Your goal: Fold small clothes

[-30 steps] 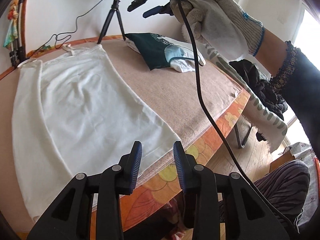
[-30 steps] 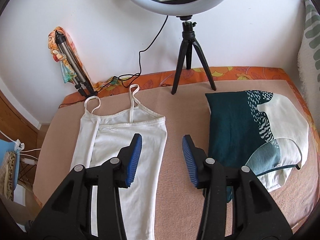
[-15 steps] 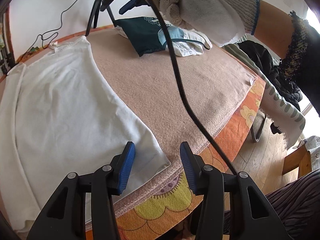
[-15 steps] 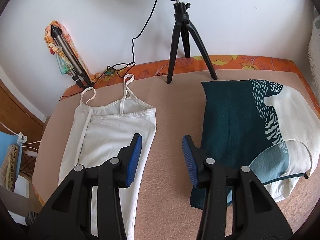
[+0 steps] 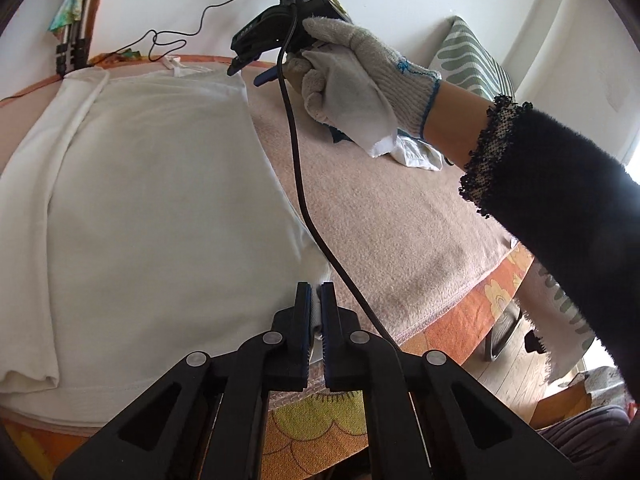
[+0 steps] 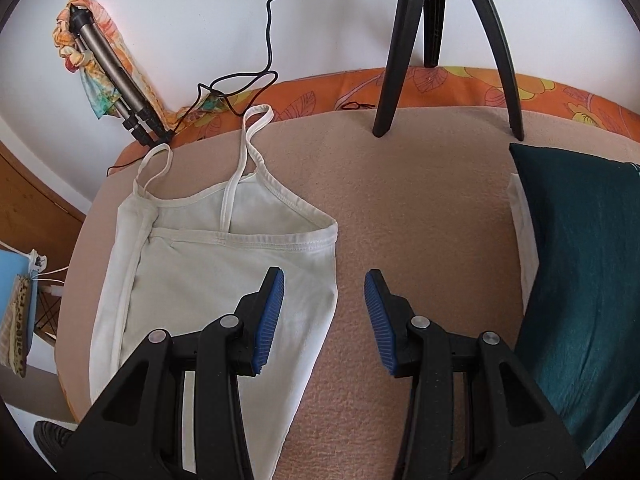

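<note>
Between the left tongs (image 5: 316, 312), the white camisole (image 5: 152, 200) hem corner sits pinched; right tongs (image 6: 324, 316) hover open over its top corner (not gripping), probably next to pinch for the fold.

Thin white cotton-like camisole (image 6: 224, 280), smooth and matt, fuzzy beige fleece blanket (image 6: 420, 216), rough nap, folded teal cloth garment (image 6: 580, 280), slight sheen, matt black plastic gripper (image 6: 324, 312) with ribbed blue pads (image 6: 272, 316), coarse knit grey glove (image 5: 360, 76).

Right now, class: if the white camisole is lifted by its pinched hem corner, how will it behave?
The white camisole probably droops limply: thin, creased fabric. It likely weighs little. The left hand-held gripper pinches just one corner, so the rest may drag across the blanket.
</note>
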